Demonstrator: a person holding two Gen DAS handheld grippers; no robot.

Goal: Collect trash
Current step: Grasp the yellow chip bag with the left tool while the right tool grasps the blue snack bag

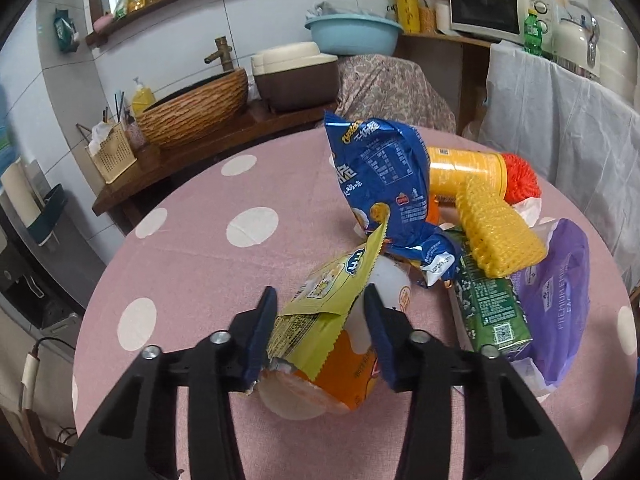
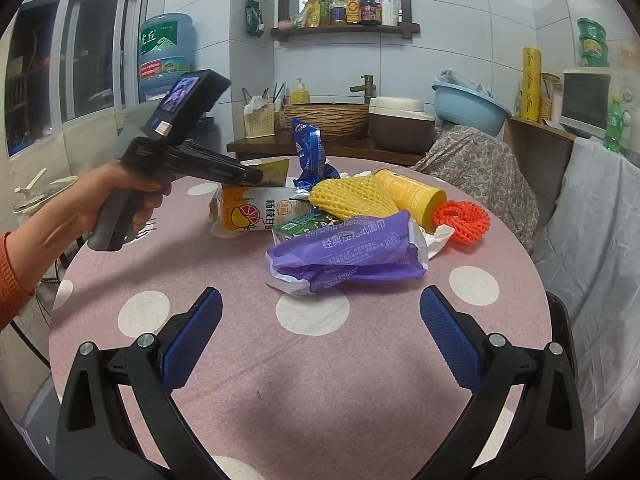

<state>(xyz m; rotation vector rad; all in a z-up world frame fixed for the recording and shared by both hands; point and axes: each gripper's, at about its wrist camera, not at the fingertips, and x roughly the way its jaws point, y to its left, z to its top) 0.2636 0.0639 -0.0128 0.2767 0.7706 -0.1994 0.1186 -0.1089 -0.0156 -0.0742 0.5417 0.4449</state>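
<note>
left wrist: left gripper [image 1: 320,300] fingers half-closed around yellow-green wrapper [image 1: 320,312], contact unclear.

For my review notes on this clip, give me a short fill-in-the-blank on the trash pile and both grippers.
1. The left gripper has a yellow-green ____ between its fingers.
2. The right gripper is ____, with nothing between its fingers.
3. The tablecloth is pink with white ____.
4. The foam net lying over the yellow can is ____.

Missing words: wrapper; open; dots; yellow
</note>
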